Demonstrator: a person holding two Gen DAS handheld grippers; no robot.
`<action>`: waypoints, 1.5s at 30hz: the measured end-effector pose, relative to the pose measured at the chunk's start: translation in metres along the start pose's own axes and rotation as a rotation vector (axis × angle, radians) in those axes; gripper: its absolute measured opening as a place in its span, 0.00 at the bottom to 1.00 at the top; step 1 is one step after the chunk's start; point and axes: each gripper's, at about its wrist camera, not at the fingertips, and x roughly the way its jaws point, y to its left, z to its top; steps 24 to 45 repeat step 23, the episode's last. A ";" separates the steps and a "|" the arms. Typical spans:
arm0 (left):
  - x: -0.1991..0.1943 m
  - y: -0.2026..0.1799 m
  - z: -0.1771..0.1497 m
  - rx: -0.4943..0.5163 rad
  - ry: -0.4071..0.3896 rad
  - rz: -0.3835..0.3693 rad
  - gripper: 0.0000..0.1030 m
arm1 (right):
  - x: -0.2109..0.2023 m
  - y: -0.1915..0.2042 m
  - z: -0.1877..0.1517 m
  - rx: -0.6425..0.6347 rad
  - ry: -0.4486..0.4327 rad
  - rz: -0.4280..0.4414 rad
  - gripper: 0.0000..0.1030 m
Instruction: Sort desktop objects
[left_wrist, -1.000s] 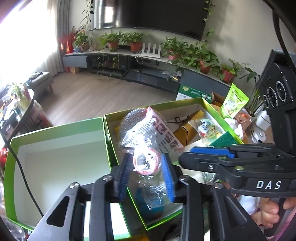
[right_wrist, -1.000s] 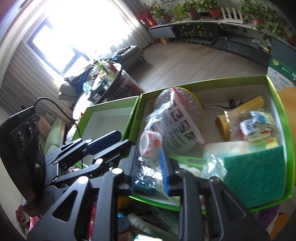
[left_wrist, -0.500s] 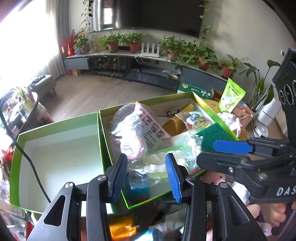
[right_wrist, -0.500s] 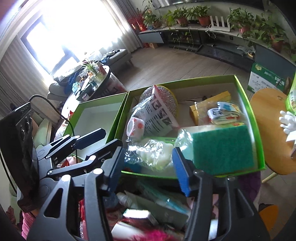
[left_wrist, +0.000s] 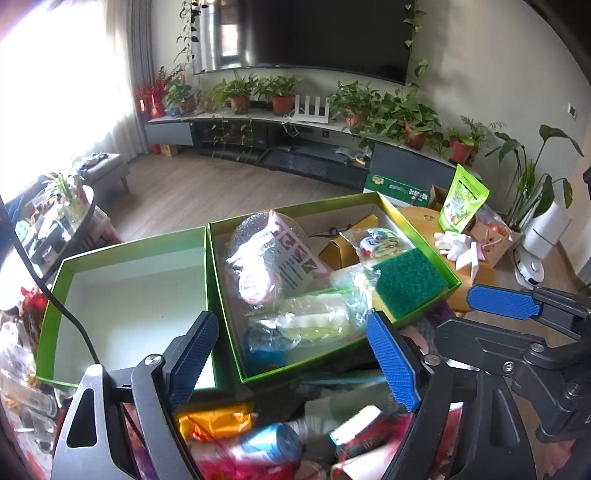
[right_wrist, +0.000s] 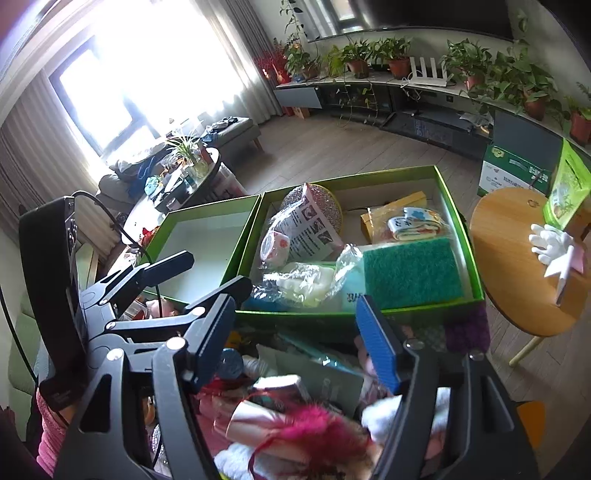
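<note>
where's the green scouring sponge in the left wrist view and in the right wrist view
Left wrist view: the green scouring sponge lies right of centre, in the near right corner of the filled green box.
Right wrist view: it lies right of centre, against that box's near wall.
Shared landmark: the round wooden table just right of the box, with the white glove on it.

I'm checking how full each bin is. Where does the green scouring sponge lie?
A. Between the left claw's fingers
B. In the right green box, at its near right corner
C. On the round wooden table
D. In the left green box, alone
B: the green scouring sponge rests in the right green box at its near right corner, while the left green box shows only its bare white floor.
</note>
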 end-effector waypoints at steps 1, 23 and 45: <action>-0.002 -0.002 -0.001 -0.001 0.001 -0.002 0.84 | -0.003 -0.002 -0.002 0.007 -0.001 -0.007 0.73; -0.017 -0.022 -0.014 -0.003 -0.014 -0.007 0.86 | -0.040 -0.014 -0.020 0.043 -0.049 -0.012 1.00; -0.017 -0.022 -0.014 -0.003 -0.014 -0.007 0.86 | -0.040 -0.014 -0.020 0.043 -0.049 -0.012 1.00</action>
